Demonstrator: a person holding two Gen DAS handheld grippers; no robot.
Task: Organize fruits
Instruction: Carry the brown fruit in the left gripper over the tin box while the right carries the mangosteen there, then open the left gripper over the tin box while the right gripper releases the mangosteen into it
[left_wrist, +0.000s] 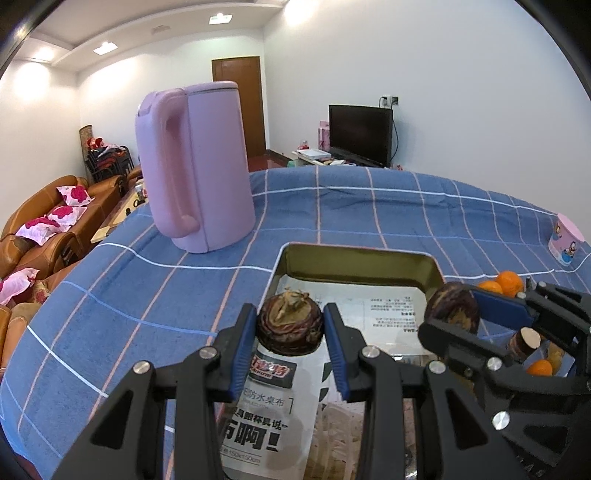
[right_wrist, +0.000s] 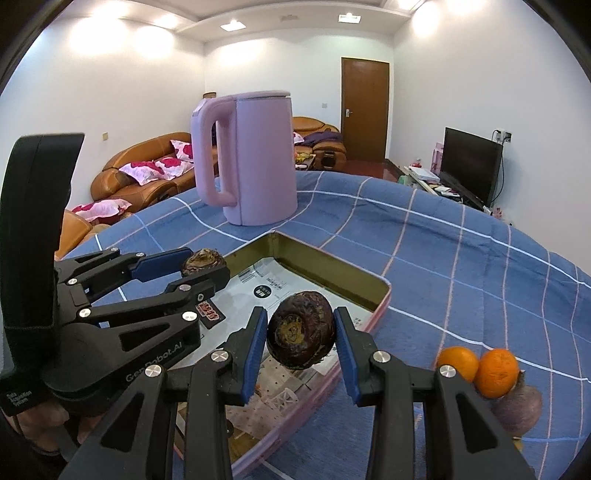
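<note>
On my far left stands the pink electric kettle (left_wrist: 195, 166), upright on the blue checked tablecloth (left_wrist: 369, 206), its handle turned toward me and well back from the tray.

My left gripper (left_wrist: 290, 332) is clamped on a dark brown water chestnut (left_wrist: 290, 326), its blue pads pressed to either side of the bulb, the stem stub facing up. I hold it above the near left part of the gold metal tray (left_wrist: 354, 258), which is lined with printed paper (left_wrist: 388, 306); the chestnut hangs clear of that paper.

Next over, my right gripper (right_wrist: 300, 334) is clamped on a second water chestnut (right_wrist: 301, 334), its flat round base turned toward the camera. It too hangs over the tray, nearer the right-hand rim, not touching the lining. From the right wrist camera the left gripper shows at the left with its chestnut near the tray's far left corner.

Right of the tray, on the cloth, two mandarins (right_wrist: 476, 363) lie touching each other, with another purplish bulb (right_wrist: 517, 410) just beside and in front of them. In the left wrist view more fruit lies on that side behind my right gripper. Farthest right, near the table's edge, sits a small pink cup (left_wrist: 565, 240).
</note>
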